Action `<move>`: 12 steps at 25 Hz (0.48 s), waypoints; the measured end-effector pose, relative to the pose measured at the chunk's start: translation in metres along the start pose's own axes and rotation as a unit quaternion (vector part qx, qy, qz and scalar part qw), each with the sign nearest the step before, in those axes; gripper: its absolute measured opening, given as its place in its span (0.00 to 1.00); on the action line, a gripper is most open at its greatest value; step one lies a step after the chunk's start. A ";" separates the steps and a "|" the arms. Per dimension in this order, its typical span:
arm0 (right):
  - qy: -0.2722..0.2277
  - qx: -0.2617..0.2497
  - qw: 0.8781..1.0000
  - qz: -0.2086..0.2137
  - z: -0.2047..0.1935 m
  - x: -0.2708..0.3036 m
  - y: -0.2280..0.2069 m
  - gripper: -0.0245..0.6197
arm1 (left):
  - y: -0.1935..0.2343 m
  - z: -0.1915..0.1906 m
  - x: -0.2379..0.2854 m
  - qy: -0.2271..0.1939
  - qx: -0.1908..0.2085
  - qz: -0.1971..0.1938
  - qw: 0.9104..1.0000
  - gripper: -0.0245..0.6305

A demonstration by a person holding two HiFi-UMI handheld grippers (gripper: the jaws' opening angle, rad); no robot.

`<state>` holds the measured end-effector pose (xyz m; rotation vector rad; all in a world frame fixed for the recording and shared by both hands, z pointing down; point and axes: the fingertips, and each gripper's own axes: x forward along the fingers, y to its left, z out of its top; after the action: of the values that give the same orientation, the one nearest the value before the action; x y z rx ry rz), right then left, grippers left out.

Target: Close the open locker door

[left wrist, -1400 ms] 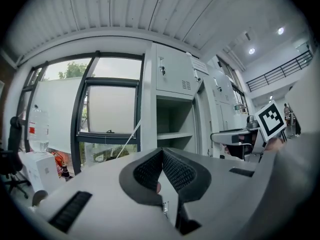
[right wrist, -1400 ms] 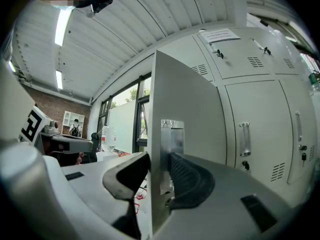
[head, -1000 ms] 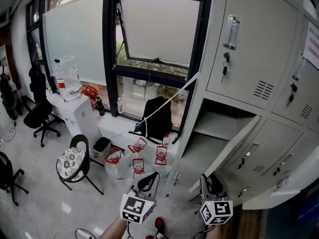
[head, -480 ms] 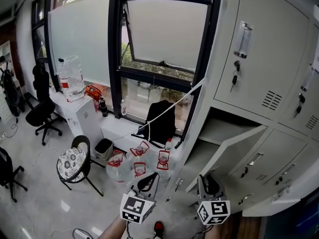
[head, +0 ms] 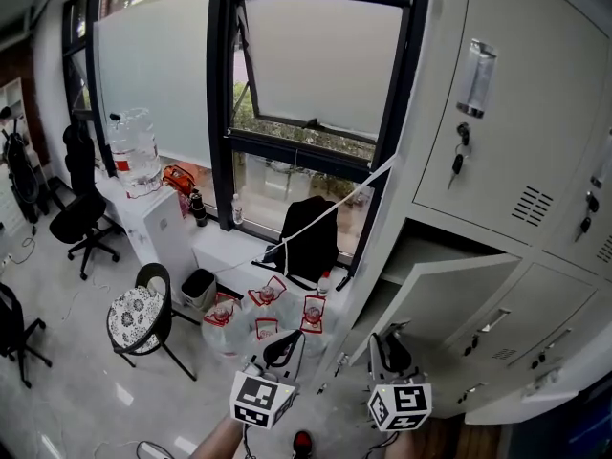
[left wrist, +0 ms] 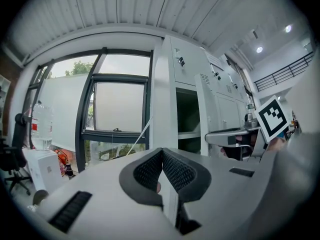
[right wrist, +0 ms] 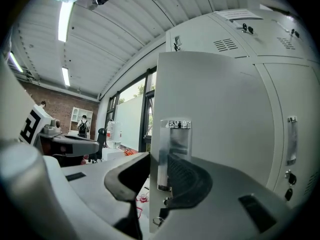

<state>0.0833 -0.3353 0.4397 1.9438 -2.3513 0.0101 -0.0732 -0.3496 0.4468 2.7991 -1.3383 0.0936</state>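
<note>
The grey locker door (head: 449,290) stands partly open on the middle compartment (head: 421,247), swung out toward me. My right gripper (head: 385,347) is at its free edge. In the right gripper view the door (right wrist: 215,109) fills the right side, and its chrome handle (right wrist: 172,144) sits just above the jaws. My right gripper (right wrist: 157,166) has just been closing, one jaw behind the door's edge and the other pad on its front face. My left gripper (head: 282,347) hangs apart to the left, shut and empty (left wrist: 162,159), pointing at the locker column and the dark compartment (left wrist: 189,119).
Another locker door (head: 521,390) hangs open at the lower right. Several water jugs (head: 263,314) lie on the floor under the window, beside a patterned stool (head: 139,314). A black bag (head: 308,228) rests on the sill. An office chair (head: 76,223) stands at the far left.
The locker door has swung toward its frame, narrowing the opening. My right gripper has shifted left with the door's edge; the left gripper has barely moved in the view.
</note>
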 end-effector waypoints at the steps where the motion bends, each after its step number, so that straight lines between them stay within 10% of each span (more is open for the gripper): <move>1: 0.000 0.000 1.000 0.000 0.000 0.004 -0.001 0.21 | 0.002 0.000 0.003 0.001 0.000 0.001 1.000 0.07; 12: 0.008 -0.004 1.000 -0.016 0.002 0.044 -0.012 0.20 | 0.032 -0.003 0.026 0.006 -0.007 0.018 1.000 0.07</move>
<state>0.0864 -0.3813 0.4401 1.9703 -2.3054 0.0146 -0.0817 -0.3897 0.4514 2.7591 -1.3808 0.1004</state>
